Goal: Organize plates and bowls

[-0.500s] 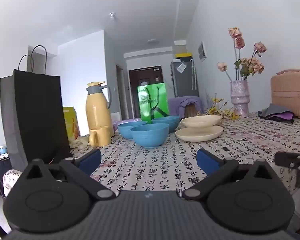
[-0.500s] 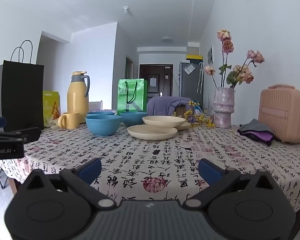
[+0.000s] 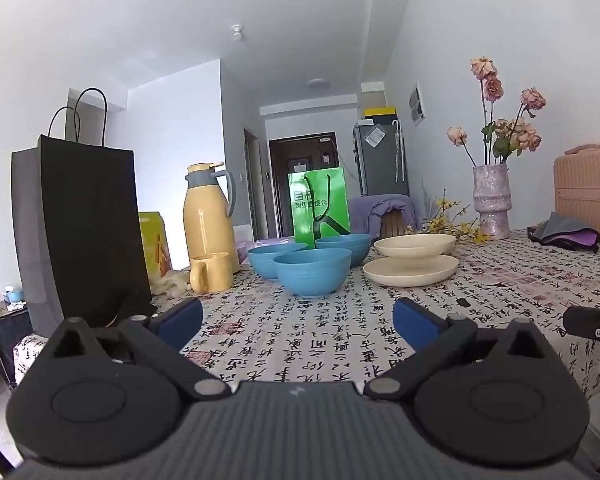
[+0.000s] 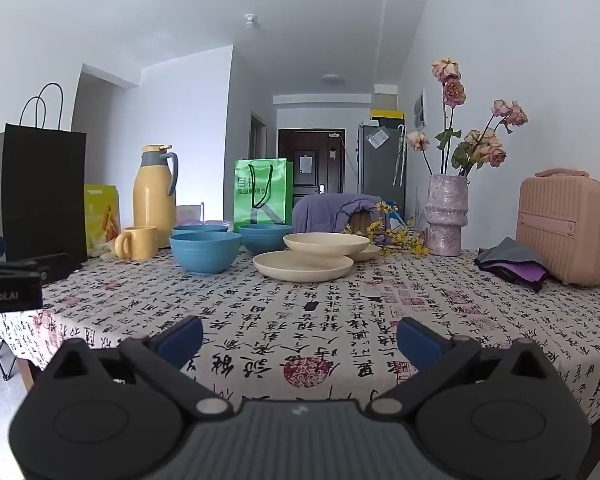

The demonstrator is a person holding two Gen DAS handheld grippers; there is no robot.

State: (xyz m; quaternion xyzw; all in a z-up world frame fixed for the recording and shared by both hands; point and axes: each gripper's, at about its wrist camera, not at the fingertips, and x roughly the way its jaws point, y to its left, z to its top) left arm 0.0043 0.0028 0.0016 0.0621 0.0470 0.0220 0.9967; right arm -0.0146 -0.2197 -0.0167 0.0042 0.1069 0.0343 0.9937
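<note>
Shifted a little since half a second ago: in the left wrist view the bowls and plates now sit nearer frame centre and slightly larger; in the right wrist view, almost unchanged. Still spread wide and holding nothing: the left gripper (image 3: 298, 318) and the right gripper (image 4: 300, 336), both low in their frames above the printed tablecloth (image 4: 340, 320).

Centre of the left wrist view: three blue bowls clustered, the nearest blue bowl (image 3: 313, 271) in front, a second (image 3: 275, 254) behind to its left, a third (image 3: 344, 244) behind to its right. Insides hidden at this low angle. Just right of them: a shallow cream dish (image 3: 415, 245) resting on a flat cream plate (image 3: 410, 272). In the right wrist view, a further cream plate (image 4: 366, 253) peeking out behind that stack.

Left of centre: a yellow mug (image 3: 211, 278) before a yellow thermos jug (image 3: 209, 216). Far left: a tall black paper bag (image 3: 80, 232). Behind the bowls: a green paper bag (image 3: 319, 206). Right side: a speckled vase (image 3: 491, 200) holding dried roses, a pink case (image 4: 566, 226) at the right edge.
</note>
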